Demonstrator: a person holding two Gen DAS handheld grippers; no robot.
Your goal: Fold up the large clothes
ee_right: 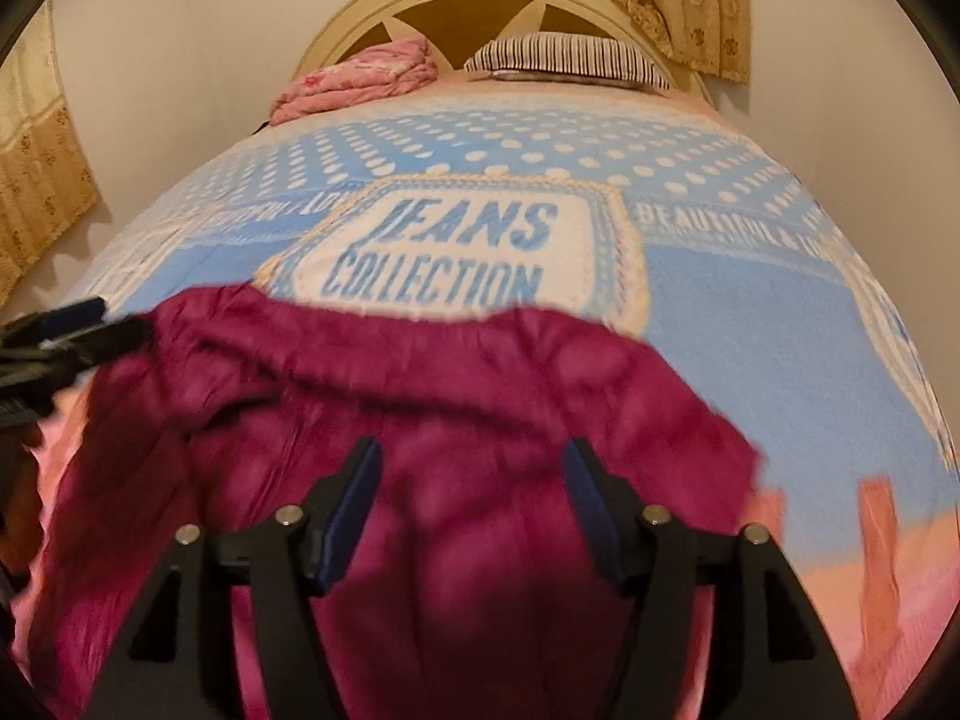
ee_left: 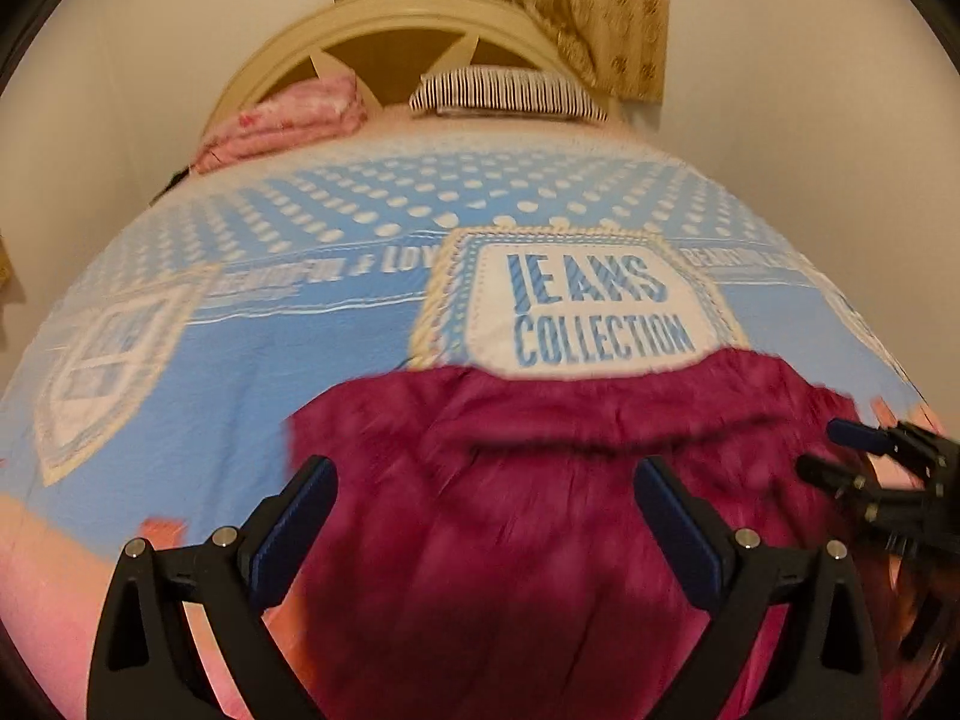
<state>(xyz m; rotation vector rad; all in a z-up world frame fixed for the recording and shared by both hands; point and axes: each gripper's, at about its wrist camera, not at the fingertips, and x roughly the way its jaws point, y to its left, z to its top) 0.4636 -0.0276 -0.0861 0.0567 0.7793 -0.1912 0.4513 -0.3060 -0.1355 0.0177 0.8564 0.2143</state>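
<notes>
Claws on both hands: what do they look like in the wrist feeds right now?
Both match. The left claw and the right claw each have two black angular plastic fingers with triangular cut-outs, dark blue ribbed pads on the inner faces, and round silver pivot pins at the joints. No cables, sleeves or markings are visible.

The near part of the magenta garment (ee_left: 510, 510) is cut off by the lower edge and blurred. The bedspread (ee_right: 750, 312) lettering beside the central patch is smeared. The striped pillow's (ee_left: 510, 93) far side is hidden.

Bedspread (ee_left: 240, 372) beyond garment (ee_left: 510, 510) lies open — pillows (ee_left: 510, 93) far
</notes>
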